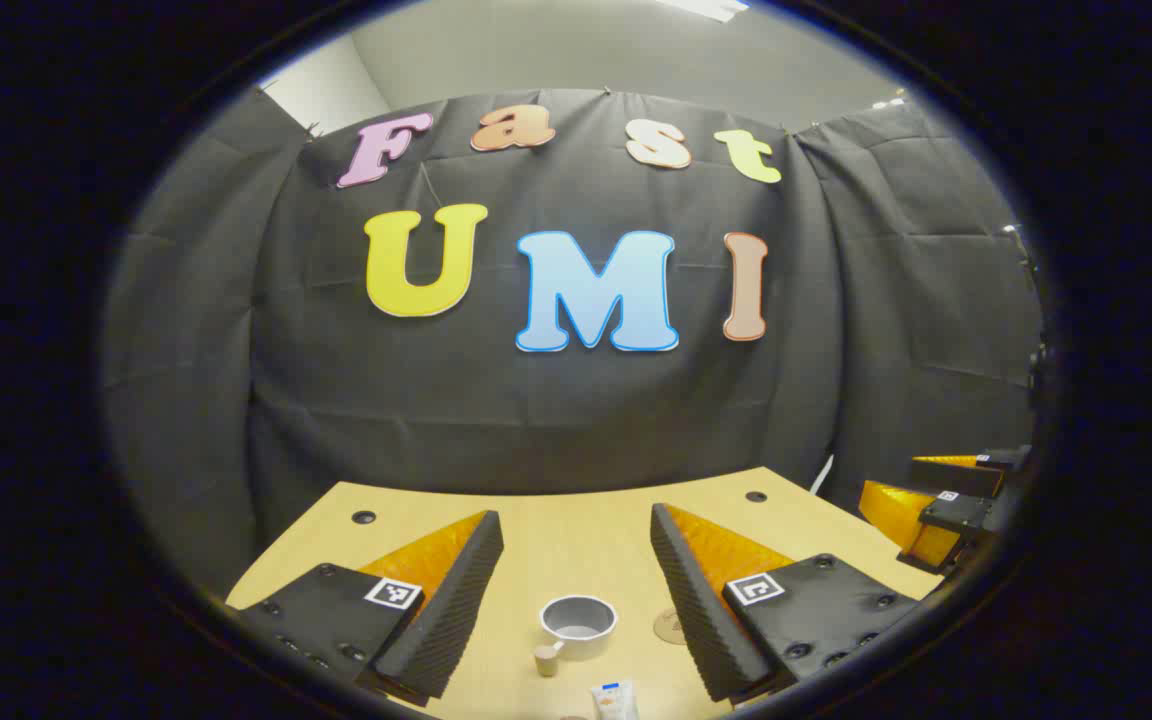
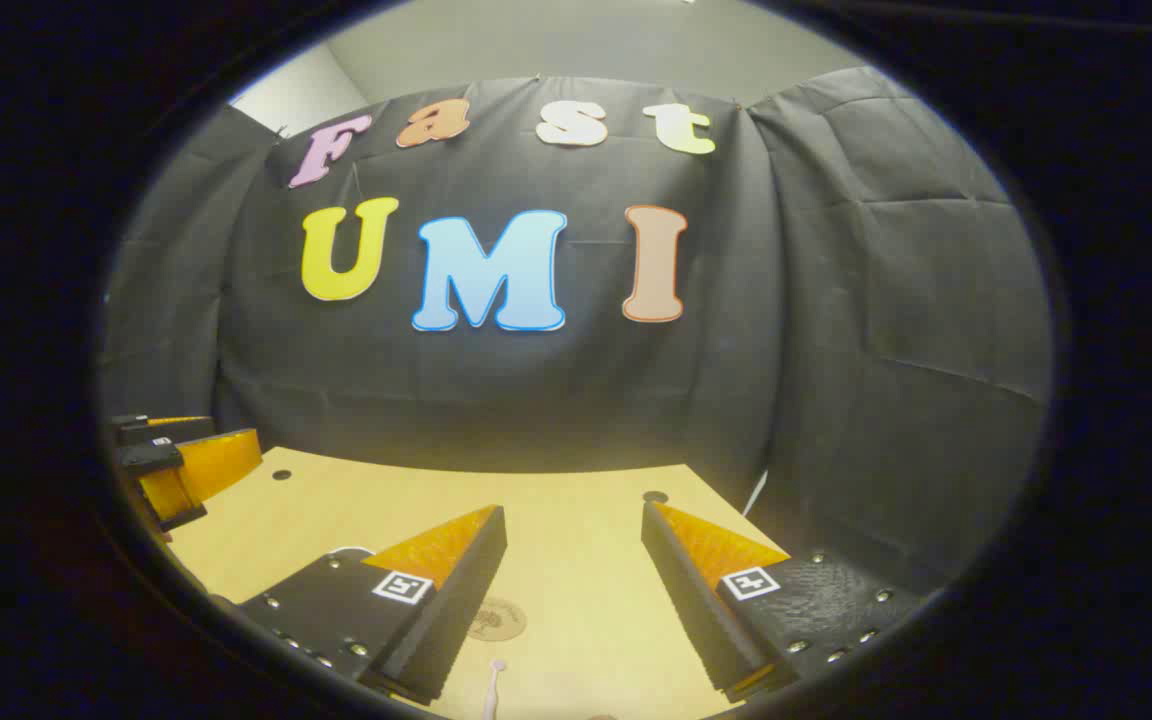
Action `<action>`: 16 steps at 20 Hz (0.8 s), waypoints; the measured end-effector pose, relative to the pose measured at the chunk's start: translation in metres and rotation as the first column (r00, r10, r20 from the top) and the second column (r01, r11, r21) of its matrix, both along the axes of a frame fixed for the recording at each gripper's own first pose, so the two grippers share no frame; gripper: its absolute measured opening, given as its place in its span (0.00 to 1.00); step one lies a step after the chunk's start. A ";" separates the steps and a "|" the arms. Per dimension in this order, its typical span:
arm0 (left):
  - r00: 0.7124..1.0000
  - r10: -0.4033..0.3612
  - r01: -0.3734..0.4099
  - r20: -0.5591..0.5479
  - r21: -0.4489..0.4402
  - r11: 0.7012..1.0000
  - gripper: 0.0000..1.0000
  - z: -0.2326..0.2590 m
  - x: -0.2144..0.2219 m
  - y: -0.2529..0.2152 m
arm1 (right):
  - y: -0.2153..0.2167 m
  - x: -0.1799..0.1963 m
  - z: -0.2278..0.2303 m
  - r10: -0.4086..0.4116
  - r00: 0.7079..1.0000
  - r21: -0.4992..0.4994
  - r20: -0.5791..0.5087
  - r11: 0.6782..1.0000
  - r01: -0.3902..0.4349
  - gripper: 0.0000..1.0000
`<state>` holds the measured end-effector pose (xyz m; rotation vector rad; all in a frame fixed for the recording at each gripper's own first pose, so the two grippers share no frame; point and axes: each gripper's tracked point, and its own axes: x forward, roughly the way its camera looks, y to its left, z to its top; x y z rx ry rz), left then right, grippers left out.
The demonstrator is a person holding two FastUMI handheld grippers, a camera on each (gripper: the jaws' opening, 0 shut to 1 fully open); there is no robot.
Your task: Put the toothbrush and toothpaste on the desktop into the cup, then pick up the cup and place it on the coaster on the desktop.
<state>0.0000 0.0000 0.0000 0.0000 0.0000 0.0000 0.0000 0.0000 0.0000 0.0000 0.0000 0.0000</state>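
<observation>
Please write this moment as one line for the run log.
phase: start | left gripper: open, above cup | right gripper: open, above coaster | toothpaste: on desk | cup: empty

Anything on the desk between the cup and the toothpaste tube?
Nothing: in the left gripper view, only bare desk lies between the cup and the toothpaste, with the cup's handle just to the side.

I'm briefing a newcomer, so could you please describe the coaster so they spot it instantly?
Look at the wooden desktop before the black cloth. Just right of the grey cup lies the coaster, partly hidden by a finger. It is the flat, round, tan disc; the cup stands tall.
</observation>
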 end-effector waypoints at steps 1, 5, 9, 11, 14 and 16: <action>1.000 0.007 -0.007 -0.003 -0.001 1.000 0.95 0.000 0.004 -0.001 | 0.001 0.003 -0.002 0.008 1.000 -0.001 -0.007 1.000 -0.008 0.89; 1.000 0.016 -0.016 -0.004 0.012 1.000 0.94 0.000 0.010 -0.004 | 0.015 0.008 -0.003 0.074 0.997 0.012 -0.029 0.997 -0.073 0.90; 1.000 0.007 -0.006 -0.029 0.012 1.000 0.94 -0.005 0.013 -0.012 | 0.033 0.011 -0.017 0.154 0.984 0.001 -0.085 0.988 -0.155 0.90; 0.999 0.007 -0.007 -0.043 0.014 1.000 0.94 -0.010 0.014 -0.015 | 0.039 0.012 -0.024 0.177 0.978 0.002 -0.114 0.984 -0.178 0.90; 0.996 -0.001 0.003 -0.085 0.018 1.000 0.95 -0.025 0.014 -0.022 | 0.041 0.014 -0.040 0.187 0.967 0.011 -0.173 0.982 -0.188 0.90; 0.993 -0.005 0.006 -0.121 0.010 1.000 0.94 -0.038 0.014 -0.026 | 0.040 0.014 -0.053 0.185 0.957 0.028 -0.222 0.983 -0.183 0.90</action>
